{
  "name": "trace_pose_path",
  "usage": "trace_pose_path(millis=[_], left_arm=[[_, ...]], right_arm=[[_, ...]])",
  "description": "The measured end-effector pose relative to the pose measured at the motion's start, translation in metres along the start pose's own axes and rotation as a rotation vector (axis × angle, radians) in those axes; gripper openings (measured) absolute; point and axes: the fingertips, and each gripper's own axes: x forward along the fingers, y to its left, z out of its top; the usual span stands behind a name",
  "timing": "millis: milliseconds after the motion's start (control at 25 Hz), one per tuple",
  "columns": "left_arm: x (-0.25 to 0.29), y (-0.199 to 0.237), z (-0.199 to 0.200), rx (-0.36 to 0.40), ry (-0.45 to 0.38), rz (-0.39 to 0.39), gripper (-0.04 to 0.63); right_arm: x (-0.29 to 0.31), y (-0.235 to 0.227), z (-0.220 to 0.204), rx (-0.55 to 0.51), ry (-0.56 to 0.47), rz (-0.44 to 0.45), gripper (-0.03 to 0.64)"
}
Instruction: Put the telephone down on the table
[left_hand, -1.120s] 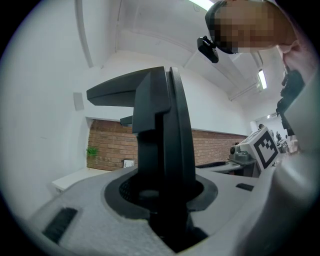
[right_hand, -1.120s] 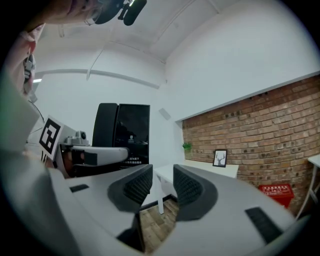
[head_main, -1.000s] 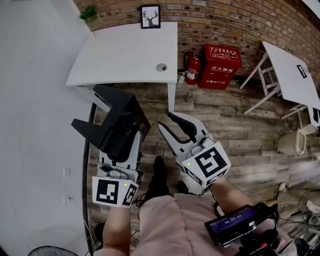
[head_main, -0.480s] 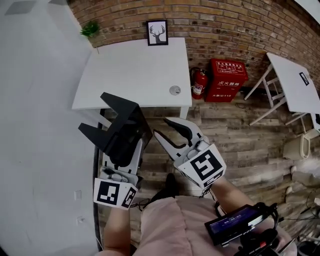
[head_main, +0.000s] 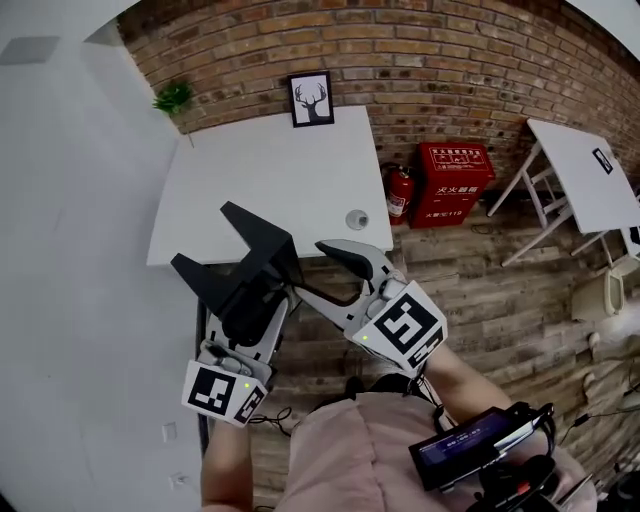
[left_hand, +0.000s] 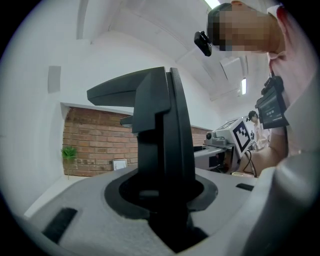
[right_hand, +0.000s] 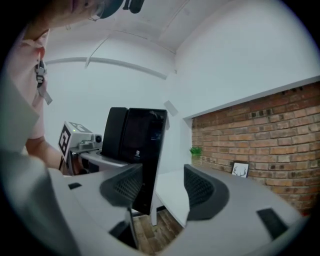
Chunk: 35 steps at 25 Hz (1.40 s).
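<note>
Black and angular, the telephone (head_main: 245, 268) stands clamped upright in the left gripper (head_main: 245, 305), whose pale jaws press on its lower part. It is held in the air in front of the near edge of the white table (head_main: 270, 170) and does not rest on it. At the table's far edge, a small plant (head_main: 173, 97) and a framed deer picture (head_main: 311, 98) stand against the brick wall. Just right of the telephone, the right gripper (head_main: 315, 270) has just been opening; its dark pads stand well apart and grip nothing. Farther right, a fire extinguisher (head_main: 398, 192) and a red box (head_main: 449, 172) sit on the wooden floor.
</note>
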Motion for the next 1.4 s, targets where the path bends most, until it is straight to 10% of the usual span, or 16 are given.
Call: trace_pose_path(millis=[1120,1400], left_arm=[[0.145,0.051,-0.038,-0.212,0.051,-0.343,0.161],[0.179,0.059,-0.035,-0.267,0.049,-0.431,0.161]], right_arm=[[0.073,-0.126,-0.022,0.276,-0.040,0.506,0.321],[0.077,-0.149,-0.011,0.293,-0.095,0.621,0.227]])
